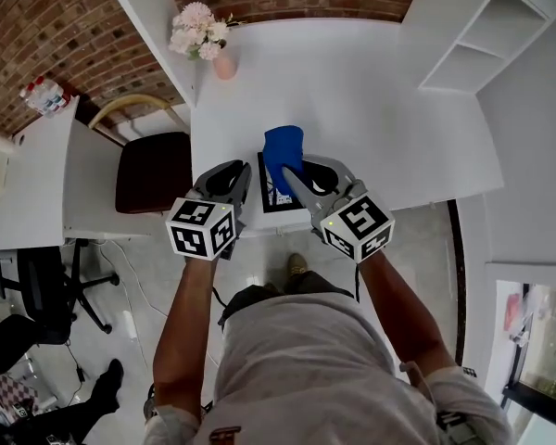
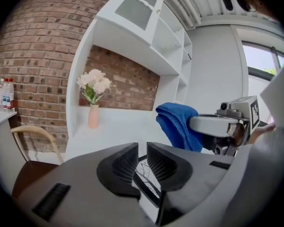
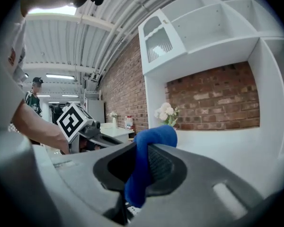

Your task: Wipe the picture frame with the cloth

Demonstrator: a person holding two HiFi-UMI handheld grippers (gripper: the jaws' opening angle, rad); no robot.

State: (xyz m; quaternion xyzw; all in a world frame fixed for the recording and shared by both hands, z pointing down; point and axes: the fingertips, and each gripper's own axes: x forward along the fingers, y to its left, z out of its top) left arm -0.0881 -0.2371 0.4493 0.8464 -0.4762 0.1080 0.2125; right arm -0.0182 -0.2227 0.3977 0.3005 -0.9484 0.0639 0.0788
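A black picture frame (image 1: 271, 202) with a tree print lies flat near the front edge of the white desk (image 1: 371, 109). My right gripper (image 1: 288, 171) is shut on a folded blue cloth (image 1: 284, 146), which hangs over the frame's far end. In the right gripper view the cloth (image 3: 149, 143) is pinched between the ribbed pads. My left gripper (image 1: 245, 169) hovers at the frame's left edge. In its own view the left gripper (image 2: 142, 151) has a narrow gap between its jaws. The frame's edge (image 2: 149, 184) shows low in that gap, untouched by the pads.
A pink vase of pale flowers (image 1: 204, 37) stands at the desk's back left corner. White shelves (image 1: 482, 35) rise on the right. A dark chair (image 1: 153, 170) sits left of the desk, beside a side table with bottles (image 1: 42, 95).
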